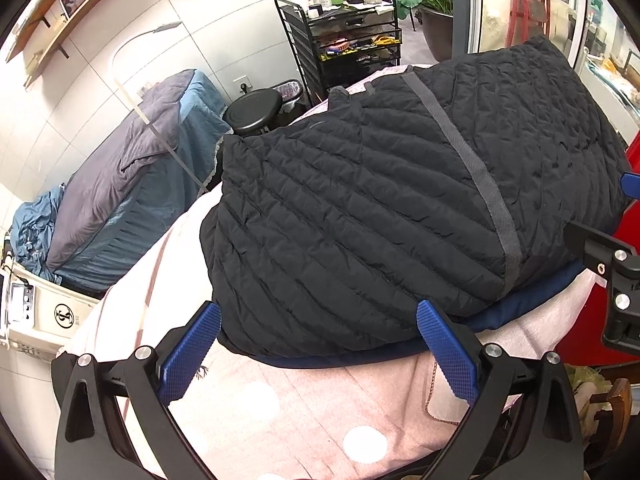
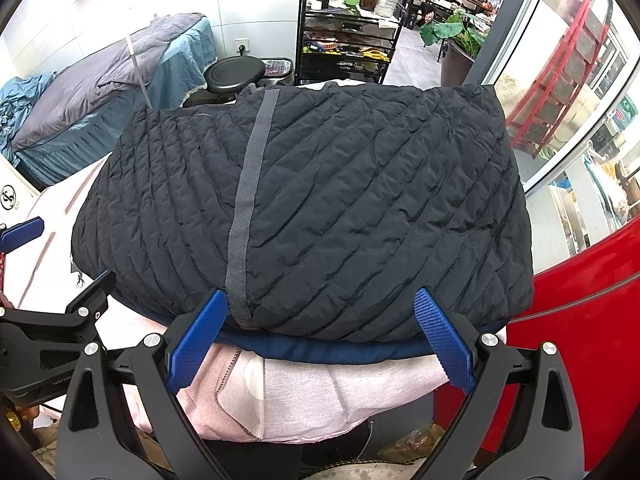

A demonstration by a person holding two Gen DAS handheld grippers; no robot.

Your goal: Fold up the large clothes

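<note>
A black quilted jacket (image 1: 380,208) with a grey strip (image 1: 472,176) and a dark blue lining edge lies folded into a thick bundle on a pink cloth-covered table (image 1: 304,404). It also fills the right wrist view (image 2: 320,208). My left gripper (image 1: 320,332) is open and empty at the jacket's near edge, at its left part. My right gripper (image 2: 320,320) is open and empty at the near edge, right of the grey strip (image 2: 244,208). The right gripper's body shows at the right edge of the left wrist view (image 1: 616,280).
A bed with grey and blue covers (image 1: 120,184) stands at the left. A black round stool (image 1: 252,110) and a black wire cart with bottles (image 1: 344,40) stand behind the table. A red object (image 2: 580,320) is at the right. A potted plant (image 2: 456,32) stands farther back.
</note>
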